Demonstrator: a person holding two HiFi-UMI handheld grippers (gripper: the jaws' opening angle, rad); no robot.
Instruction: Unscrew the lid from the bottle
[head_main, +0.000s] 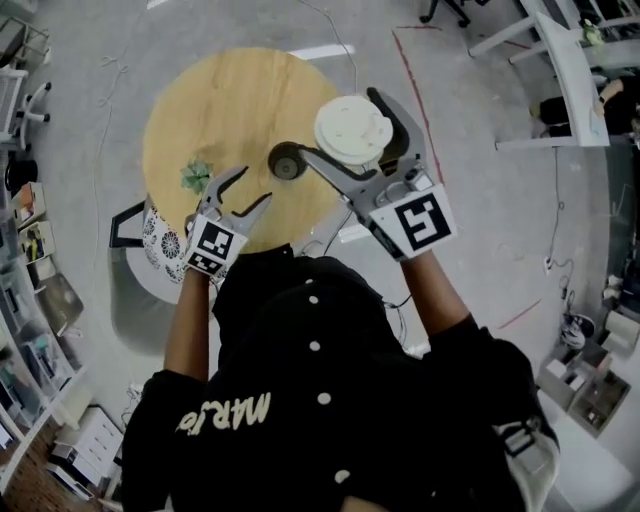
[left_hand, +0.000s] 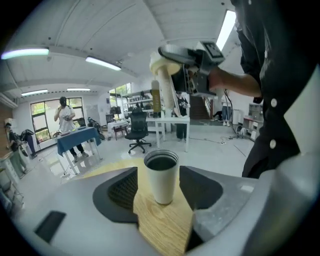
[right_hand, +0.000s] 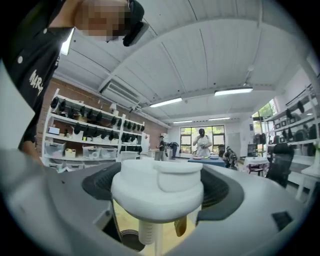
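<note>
Where the bottle (head_main: 288, 161) stands, the table (head_main: 200, 115) is wooden.

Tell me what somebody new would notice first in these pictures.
The white lid stands out first, clamped in the right gripper and held high above the round wooden table. Lower down, the open bottle stands upright on that table, with the left gripper open just short of it.

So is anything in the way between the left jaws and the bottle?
No, nothing visible. The open bottle stands on the table just ahead of the left gripper, whose jaws are apart, with only bare wood between. The lid is up in the right gripper, out of the way.
</note>
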